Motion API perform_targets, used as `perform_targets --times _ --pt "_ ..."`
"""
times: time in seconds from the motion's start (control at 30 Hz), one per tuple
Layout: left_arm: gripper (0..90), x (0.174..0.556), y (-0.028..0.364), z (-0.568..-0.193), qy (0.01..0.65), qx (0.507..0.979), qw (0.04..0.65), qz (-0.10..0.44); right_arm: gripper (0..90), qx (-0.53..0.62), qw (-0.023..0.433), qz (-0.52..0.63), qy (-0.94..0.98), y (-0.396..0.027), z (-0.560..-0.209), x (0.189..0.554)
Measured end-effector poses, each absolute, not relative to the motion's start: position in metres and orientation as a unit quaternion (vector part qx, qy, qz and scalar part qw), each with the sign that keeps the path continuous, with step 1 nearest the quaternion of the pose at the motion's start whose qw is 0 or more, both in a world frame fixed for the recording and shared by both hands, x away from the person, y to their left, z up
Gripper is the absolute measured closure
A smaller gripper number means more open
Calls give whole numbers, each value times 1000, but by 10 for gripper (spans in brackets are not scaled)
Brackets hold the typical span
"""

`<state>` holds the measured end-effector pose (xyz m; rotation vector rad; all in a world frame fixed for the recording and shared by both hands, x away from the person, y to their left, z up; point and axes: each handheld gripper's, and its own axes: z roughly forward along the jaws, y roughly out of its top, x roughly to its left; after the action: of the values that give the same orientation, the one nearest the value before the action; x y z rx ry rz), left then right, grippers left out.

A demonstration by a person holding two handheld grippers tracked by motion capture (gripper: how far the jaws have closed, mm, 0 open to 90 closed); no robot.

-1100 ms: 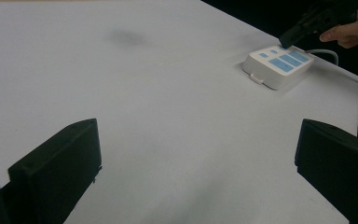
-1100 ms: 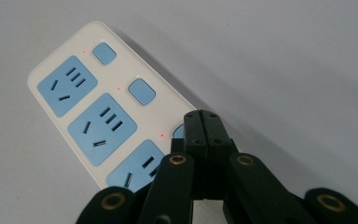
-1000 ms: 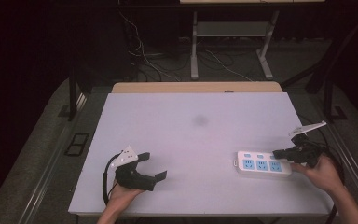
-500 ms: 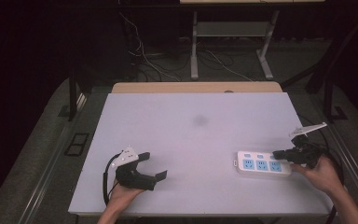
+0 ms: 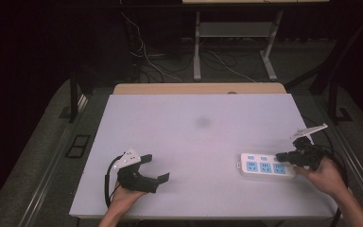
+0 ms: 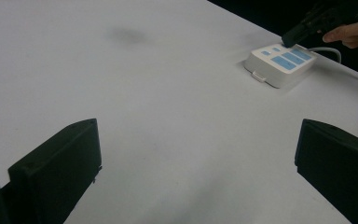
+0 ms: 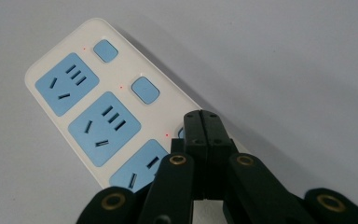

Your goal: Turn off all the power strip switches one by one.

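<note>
White power strip (image 7: 98, 107) sits under the right gripper (image 7: 204, 122), jaws closed, empty, on 1 switch (image 7: 182, 133); slipping sideways risks missing it.

High view: fixed overhead, faces forward and down, whole counter (image 5: 194, 142) in frame. My left gripper view: low, skims across the counter, power strip (image 6: 282, 63) far off at upper right. My right gripper view: close, steep down on the same strip. All three share it.
</note>
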<state>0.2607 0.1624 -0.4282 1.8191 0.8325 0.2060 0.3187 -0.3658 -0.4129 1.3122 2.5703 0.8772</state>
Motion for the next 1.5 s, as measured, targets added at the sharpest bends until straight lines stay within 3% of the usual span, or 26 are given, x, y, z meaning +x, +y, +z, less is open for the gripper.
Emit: perform_targets --times 1.07,1.5 --pt "0 260 168 -427 356 758 539 87 900 431 41 323 842 -369 -411 317" --pt "0 260 168 -427 355 759 539 87 900 407 44 329 851 -353 -387 321"
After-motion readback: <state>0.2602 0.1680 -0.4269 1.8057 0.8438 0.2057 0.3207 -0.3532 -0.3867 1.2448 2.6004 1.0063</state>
